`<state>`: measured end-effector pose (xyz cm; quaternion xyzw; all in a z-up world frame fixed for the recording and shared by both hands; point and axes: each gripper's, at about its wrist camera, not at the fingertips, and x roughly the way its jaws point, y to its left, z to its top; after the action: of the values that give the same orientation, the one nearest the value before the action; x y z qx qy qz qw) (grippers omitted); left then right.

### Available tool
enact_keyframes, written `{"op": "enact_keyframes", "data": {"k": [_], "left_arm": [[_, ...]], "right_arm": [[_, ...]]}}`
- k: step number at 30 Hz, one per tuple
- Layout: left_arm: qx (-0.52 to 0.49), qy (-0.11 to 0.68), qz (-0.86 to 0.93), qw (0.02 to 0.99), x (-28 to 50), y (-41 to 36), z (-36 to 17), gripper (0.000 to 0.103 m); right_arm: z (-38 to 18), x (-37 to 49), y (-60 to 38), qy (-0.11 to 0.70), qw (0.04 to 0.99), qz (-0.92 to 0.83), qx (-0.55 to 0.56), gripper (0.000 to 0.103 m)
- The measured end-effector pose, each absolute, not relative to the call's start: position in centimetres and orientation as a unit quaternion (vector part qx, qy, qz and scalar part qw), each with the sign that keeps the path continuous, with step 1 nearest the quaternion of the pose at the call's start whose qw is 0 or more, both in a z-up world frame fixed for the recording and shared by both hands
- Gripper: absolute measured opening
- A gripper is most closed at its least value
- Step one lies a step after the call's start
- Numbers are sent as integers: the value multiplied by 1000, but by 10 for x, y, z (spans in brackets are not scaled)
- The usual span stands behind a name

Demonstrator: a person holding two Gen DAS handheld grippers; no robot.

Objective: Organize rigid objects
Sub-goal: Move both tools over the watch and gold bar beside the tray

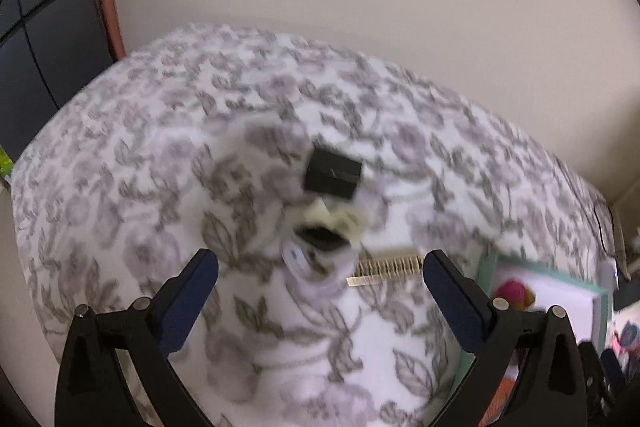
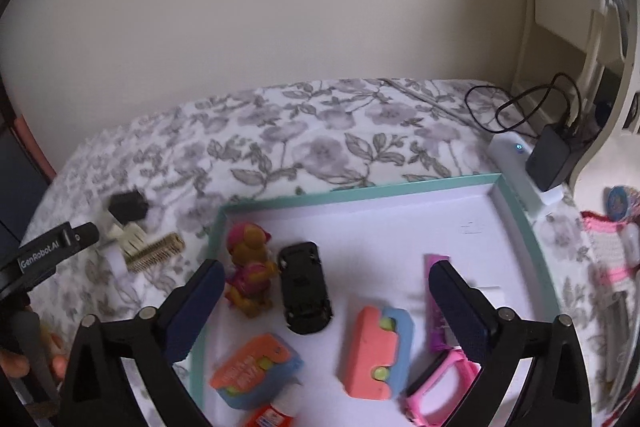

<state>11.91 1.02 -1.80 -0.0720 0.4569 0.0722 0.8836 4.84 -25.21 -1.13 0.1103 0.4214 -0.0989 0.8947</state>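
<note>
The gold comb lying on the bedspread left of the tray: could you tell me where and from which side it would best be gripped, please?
Probably across the solid spine of the gold comb, not the teeth, which look thin. It lies flat on the bedspread, apart from the tray, so come from above, jaws spanning its narrow width. The left gripper, open, is nearest. A white item touches its left end, so grip toward the right.

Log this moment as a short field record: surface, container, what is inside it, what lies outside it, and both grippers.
surface: bed with floral cover
container: shallow tray with teal rim, white floor
in tray: toy pup figure, black toy car, two orange-and-blue blocks, purple strip, pink frame, small bottle
outside tray, on cover: black box, comb, white pieces, blurred
left gripper: open, nothing between its fingers
right gripper: open over the tray, holds nothing
</note>
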Motion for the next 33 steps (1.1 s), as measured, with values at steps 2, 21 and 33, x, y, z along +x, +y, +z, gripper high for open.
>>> {"op": "enact_keyframes", "data": {"k": [2,21,33], "left_arm": [[-75,429,94,895,123,17,-9,102],[-160,498,93,847,159,107,-41,102],[-208,551,48,807,167,102,-68,102]], "right_arm": [[-11,51,-250,411,899,-74,131,103],[-6,99,-174,409,904,52,112,103],[-51,135,-117,474,872,101,66,101]]}}
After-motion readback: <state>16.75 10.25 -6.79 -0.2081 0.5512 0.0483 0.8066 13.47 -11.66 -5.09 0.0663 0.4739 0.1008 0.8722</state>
